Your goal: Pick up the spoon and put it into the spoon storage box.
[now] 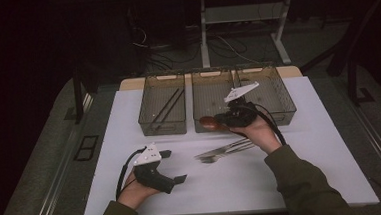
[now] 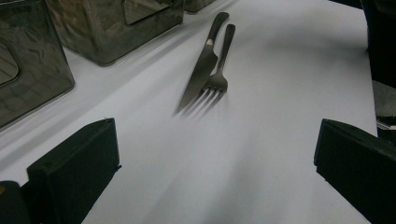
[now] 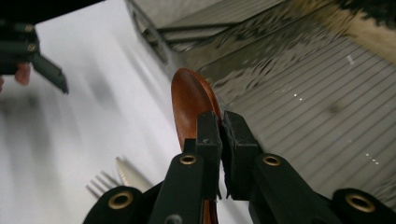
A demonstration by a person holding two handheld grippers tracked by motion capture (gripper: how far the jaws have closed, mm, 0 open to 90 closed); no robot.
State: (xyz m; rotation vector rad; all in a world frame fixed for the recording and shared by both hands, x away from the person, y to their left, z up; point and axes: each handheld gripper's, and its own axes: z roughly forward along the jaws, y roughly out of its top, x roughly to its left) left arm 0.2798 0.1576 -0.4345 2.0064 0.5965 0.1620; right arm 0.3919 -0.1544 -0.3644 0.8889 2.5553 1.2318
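Three dark mesh bins lined up at the back of the white worktop [image 1: 303, 180]; sorting cutlery into them looks partly done, judging by the layout; left bin [image 1: 162, 110] already holding thin dark sticks, chopsticks perhaps, too small to be sure; middle bin [image 1: 212, 93] and right bin [image 1: 272, 92] showing nothing certain inside.

Right tool [image 3: 220, 135] clenched on a wooden spoon [image 3: 189, 100], pads pinching it just below the bowl; spoon held up off the worktop, just in front of the middle bin's near wall, bowl pointing left in the high view [image 1: 210, 122]; likely headed for one of the bins, drop not yet made.

Left tool [image 1: 174, 166] released, jaws wide apart with nothing between them, hovering low over the near left of the worktop; resting idle, well apart from the bins.

Left to sort: a knife [image 2: 201, 65] and a fork [image 2: 219, 74] lying side by side, touching, mid-worktop between the two hands.

Spoon: reddish-brown wood, smooth, oval bowl, matte sheen; knife and fork: dull grey metal, slim handles, long tines; bins: fine see-through wire mesh, rectangular, cut-out handles; worktop: flat, plain, matte white.
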